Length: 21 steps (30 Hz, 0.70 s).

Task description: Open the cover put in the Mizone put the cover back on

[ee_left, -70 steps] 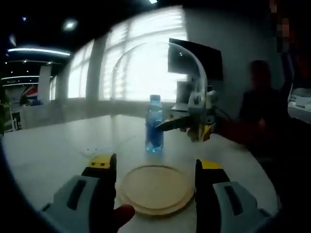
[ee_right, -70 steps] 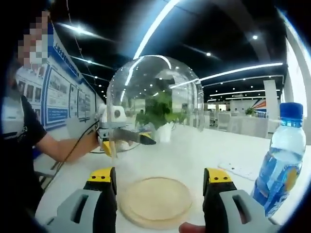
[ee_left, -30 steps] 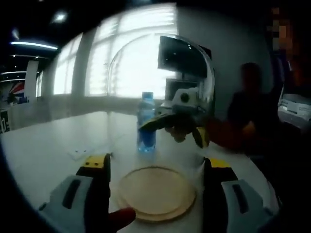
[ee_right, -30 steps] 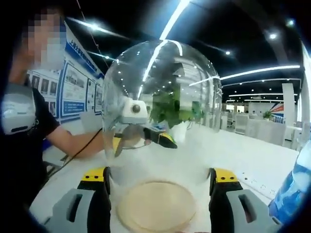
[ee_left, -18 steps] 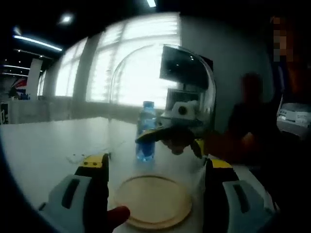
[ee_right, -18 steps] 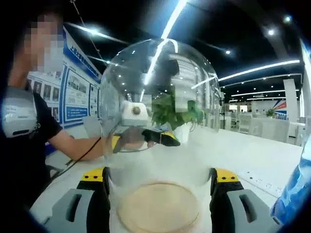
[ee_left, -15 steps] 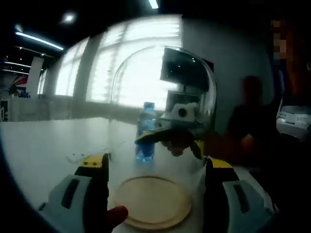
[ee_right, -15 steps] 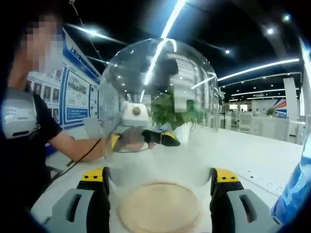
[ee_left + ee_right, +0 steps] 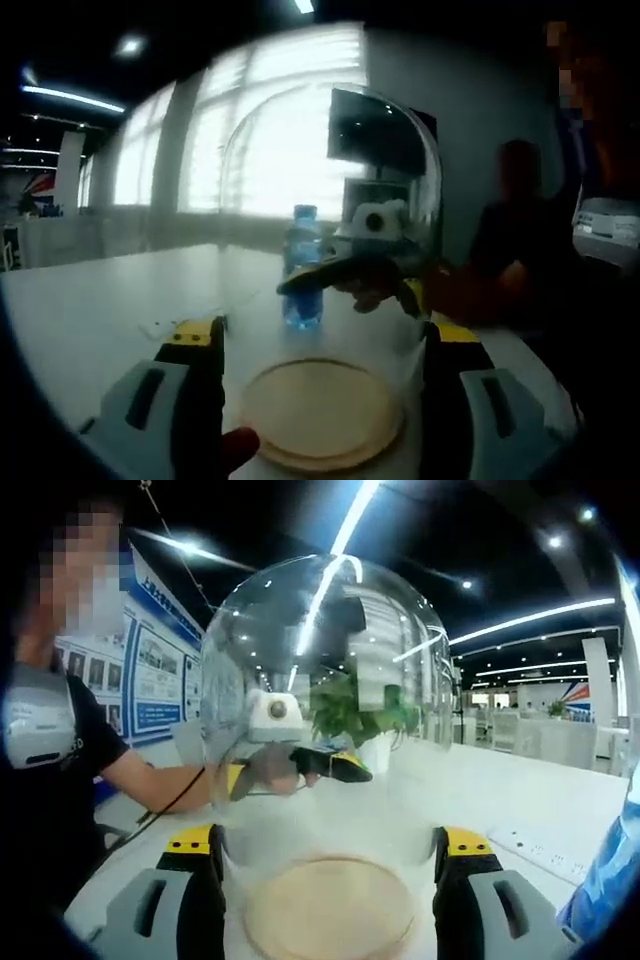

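Note:
A clear glass dome cover [image 9: 330, 200] [image 9: 330, 680] hangs just above a round wooden base [image 9: 322, 412] [image 9: 330, 910] on the white table. My left gripper [image 9: 322, 345] holds it with jaws wide apart, one against each side of its lower wall. My right gripper [image 9: 328, 845] grips it the same way from the other side. Through the glass, the right gripper [image 9: 350, 280] and the left gripper [image 9: 300, 765] each appear in the other's view, held by a hand. The blue Mizone bottle [image 9: 302, 265] [image 9: 612, 865] stands upright on the table beyond the base.
A white power strip [image 9: 545, 848] lies on the table [image 9: 90, 310] near the bottle. A person in a dark shirt [image 9: 50, 770] stands at the table's edge. A second person [image 9: 520, 240] sits behind, and a potted plant [image 9: 360, 715] stands further back.
Both grippers have moved in closer around the cover, so its wall now reaches their jaws. The views have shifted a little. The bottle and base rest where they were.

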Tool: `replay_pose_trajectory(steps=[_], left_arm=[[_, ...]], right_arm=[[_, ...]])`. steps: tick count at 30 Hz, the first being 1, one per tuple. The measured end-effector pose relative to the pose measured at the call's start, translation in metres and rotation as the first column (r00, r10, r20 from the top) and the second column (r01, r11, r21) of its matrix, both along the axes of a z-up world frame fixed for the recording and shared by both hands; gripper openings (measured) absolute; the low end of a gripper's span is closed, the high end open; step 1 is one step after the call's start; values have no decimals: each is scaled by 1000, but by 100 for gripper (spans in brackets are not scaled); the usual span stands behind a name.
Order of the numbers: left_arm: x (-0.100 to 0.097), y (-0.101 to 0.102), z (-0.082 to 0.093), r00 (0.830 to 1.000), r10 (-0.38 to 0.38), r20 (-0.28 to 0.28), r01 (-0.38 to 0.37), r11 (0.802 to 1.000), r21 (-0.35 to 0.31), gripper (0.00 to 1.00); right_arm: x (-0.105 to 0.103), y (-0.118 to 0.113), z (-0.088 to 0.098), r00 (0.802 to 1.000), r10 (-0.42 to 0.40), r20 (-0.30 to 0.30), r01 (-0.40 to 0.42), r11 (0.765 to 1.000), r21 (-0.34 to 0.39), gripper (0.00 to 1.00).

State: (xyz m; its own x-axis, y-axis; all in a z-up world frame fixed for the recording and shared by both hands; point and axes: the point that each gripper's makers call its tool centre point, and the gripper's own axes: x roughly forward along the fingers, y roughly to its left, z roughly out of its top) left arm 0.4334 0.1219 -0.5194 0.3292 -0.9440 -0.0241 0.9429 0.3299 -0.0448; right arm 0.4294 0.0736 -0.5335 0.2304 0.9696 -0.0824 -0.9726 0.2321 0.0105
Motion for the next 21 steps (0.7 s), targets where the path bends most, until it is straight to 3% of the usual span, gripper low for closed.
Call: replay_pose_trajectory(steps=[11, 21], left_arm=[[-1, -1, 1, 1000, -2, 7, 2, 1000, -16, 70], [0, 0, 1, 1000, 0, 9, 0, 1000, -27, 68]], right_arm=[[2, 3, 1, 1000, 7, 8, -8, 999, 44, 82], [2, 3, 3, 1000, 10, -3, -10, 999, 37, 82]])
